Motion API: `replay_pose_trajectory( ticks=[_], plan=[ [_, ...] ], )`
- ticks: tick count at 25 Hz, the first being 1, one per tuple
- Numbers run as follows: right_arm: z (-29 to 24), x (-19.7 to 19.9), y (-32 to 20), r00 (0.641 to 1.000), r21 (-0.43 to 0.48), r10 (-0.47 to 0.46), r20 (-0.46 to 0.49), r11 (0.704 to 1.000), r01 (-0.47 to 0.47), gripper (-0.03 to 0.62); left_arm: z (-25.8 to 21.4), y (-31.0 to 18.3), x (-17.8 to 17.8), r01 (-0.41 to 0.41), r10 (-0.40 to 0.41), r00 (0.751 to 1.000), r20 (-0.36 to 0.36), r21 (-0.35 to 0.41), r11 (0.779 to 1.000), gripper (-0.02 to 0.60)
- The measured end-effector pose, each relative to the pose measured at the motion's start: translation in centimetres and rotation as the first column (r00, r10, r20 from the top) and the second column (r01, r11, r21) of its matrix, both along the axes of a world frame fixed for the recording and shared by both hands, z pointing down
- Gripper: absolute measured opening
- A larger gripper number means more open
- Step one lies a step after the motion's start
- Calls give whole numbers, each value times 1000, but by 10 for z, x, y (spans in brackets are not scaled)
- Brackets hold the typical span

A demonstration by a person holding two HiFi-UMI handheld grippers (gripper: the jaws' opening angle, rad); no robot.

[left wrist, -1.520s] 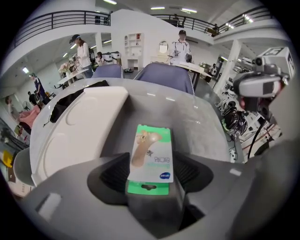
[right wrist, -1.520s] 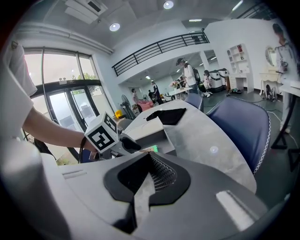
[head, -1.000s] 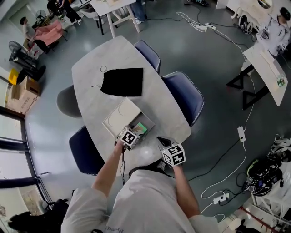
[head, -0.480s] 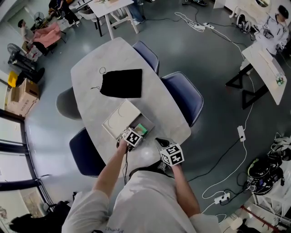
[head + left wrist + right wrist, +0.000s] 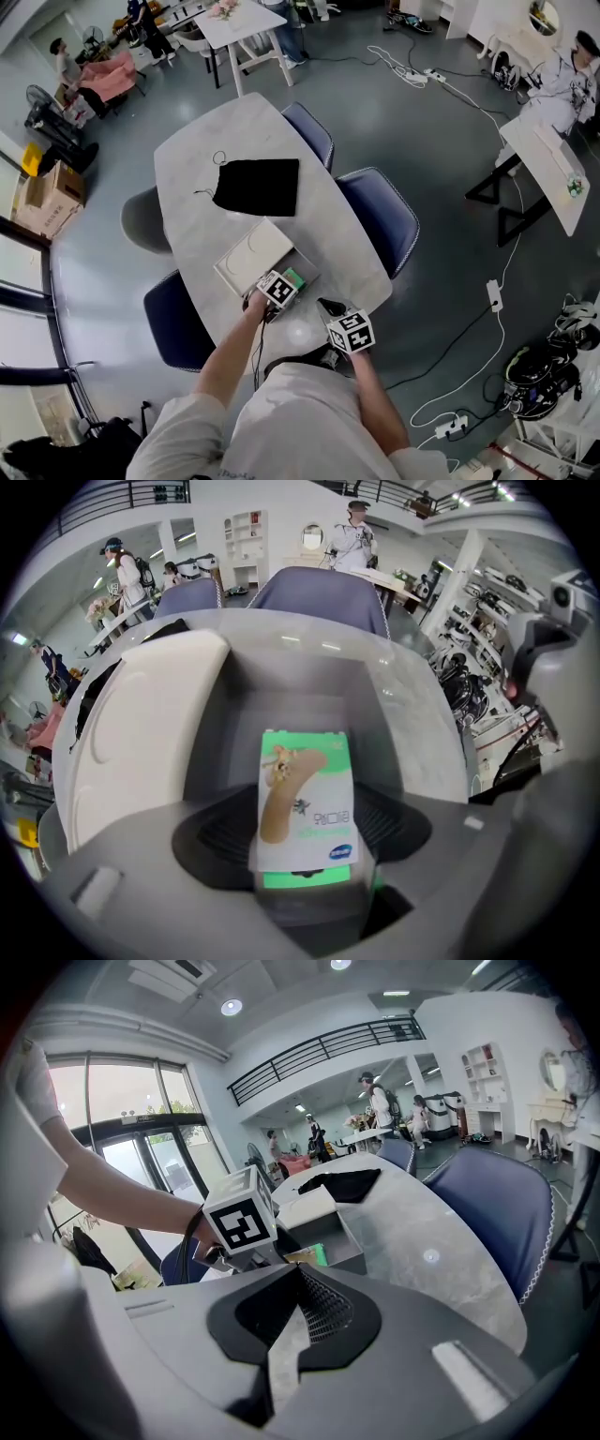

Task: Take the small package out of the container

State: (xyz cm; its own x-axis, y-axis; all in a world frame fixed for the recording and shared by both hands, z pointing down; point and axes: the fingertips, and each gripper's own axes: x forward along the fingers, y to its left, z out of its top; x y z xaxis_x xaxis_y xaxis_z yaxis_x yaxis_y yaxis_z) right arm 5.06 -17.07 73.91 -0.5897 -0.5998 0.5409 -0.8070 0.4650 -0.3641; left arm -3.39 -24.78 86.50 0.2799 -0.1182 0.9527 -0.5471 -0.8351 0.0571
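The small package [image 5: 305, 799], green and white with a plaster printed on it, lies between the jaws of my left gripper [image 5: 305, 832], which is shut on its near end. It hangs over the grey open container [image 5: 309, 705], whose white lid [image 5: 141, 733] is folded out to the left. In the head view the left gripper [image 5: 287, 280] is at the container [image 5: 302, 262] near the table's front edge, with the package [image 5: 295, 278] showing as a green patch. My right gripper [image 5: 330, 311] hovers just right of it, shut and holding nothing [image 5: 296, 1288].
A black drawstring pouch [image 5: 258, 185] lies farther back on the grey oval table [image 5: 206, 141]. Blue chairs [image 5: 380, 211] stand along the table's right side, another [image 5: 169, 314] at the left. Cables [image 5: 492, 309] trail over the floor at the right.
The left gripper has shifted slightly right along the container, and the green package now sits right at its jaws. The right gripper has stayed close beside it.
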Motion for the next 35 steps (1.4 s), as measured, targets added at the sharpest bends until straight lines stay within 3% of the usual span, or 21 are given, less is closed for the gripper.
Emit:
replay_pose_trajectory(
  ticks=[4, 17, 35],
  plan=[
    [-2, -4, -1, 1000, 3, -5, 2, 1000, 5, 2, 0, 3, -3, -2, 2, 1000, 14, -27, 1000, 364],
    [-9, 1, -4, 1000, 17, -3, 0, 1000, 3, 2, -5, -2, 1, -8, 9, 1000, -23, 23, 1000, 360],
    [-16, -1, -1, 1000, 37, 2, -10, 999, -2, 2, -2, 3, -14, -7, 5, 1000, 25, 74, 997, 357]
  ],
)
